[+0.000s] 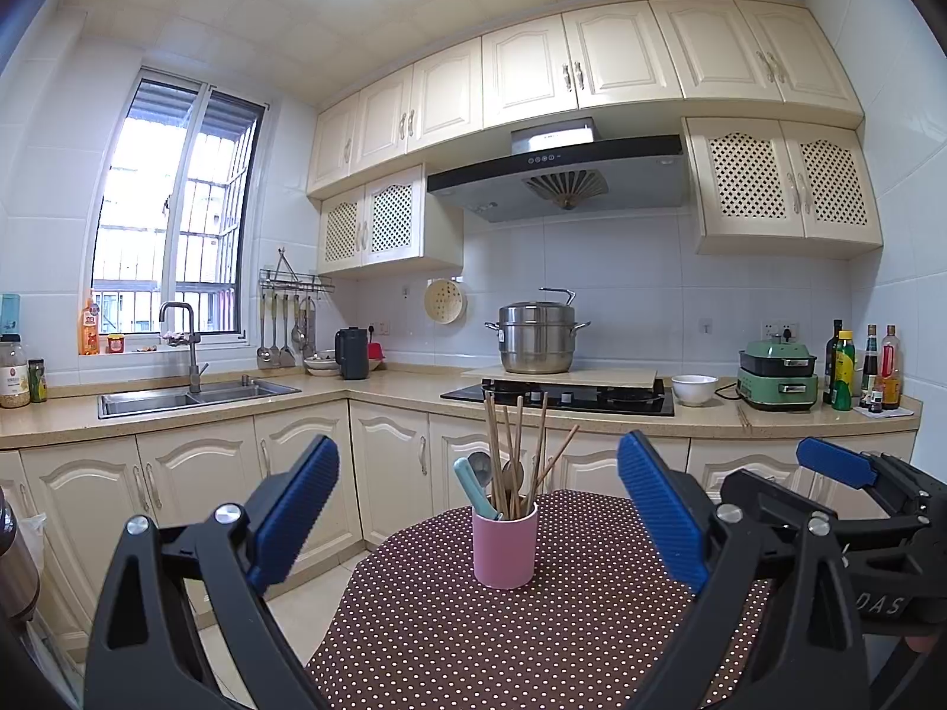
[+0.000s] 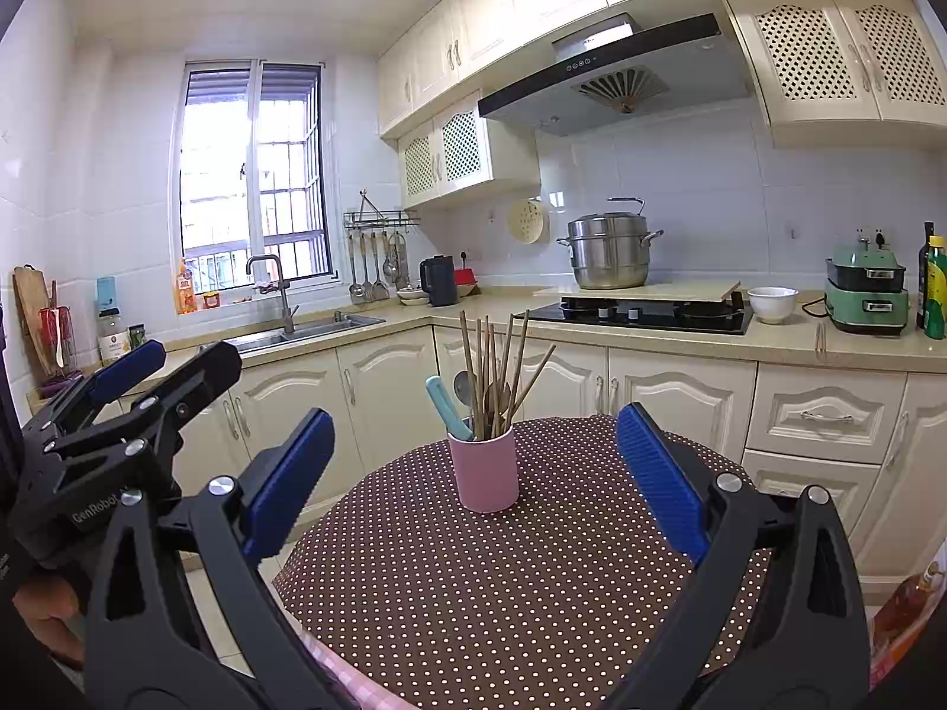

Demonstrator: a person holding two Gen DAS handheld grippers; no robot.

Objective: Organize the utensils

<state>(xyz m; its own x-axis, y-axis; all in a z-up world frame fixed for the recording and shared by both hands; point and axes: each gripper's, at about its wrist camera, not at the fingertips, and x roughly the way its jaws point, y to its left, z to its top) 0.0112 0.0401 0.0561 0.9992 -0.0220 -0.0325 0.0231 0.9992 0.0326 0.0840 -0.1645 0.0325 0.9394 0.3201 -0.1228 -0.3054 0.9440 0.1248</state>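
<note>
A pink cup [image 1: 505, 550] [image 2: 483, 474] stands on a round table with a brown polka-dot cloth [image 1: 473, 639] [image 2: 503, 591]. Several wooden chopsticks [image 1: 516, 449] [image 2: 491, 373], a light-blue handled utensil [image 1: 475, 488] [image 2: 448, 408] and metal spoons stick out of it. My left gripper [image 1: 479, 509] is open, its blue pads wide apart on either side of the cup and short of it. My right gripper [image 2: 476, 479] is open too, held above the table's near part. Each gripper shows at the other view's edge, beside the table.
An L-shaped counter [image 1: 385, 390] runs behind the table with a sink [image 1: 189, 399], a black stove [image 1: 559, 399], a steel pot [image 1: 537, 337], a white bowl [image 1: 693, 389], a green appliance [image 1: 776, 376] and bottles [image 1: 864, 367]. Ladles hang on a wall rack [image 1: 290, 325]. Tiled floor lies left of the table.
</note>
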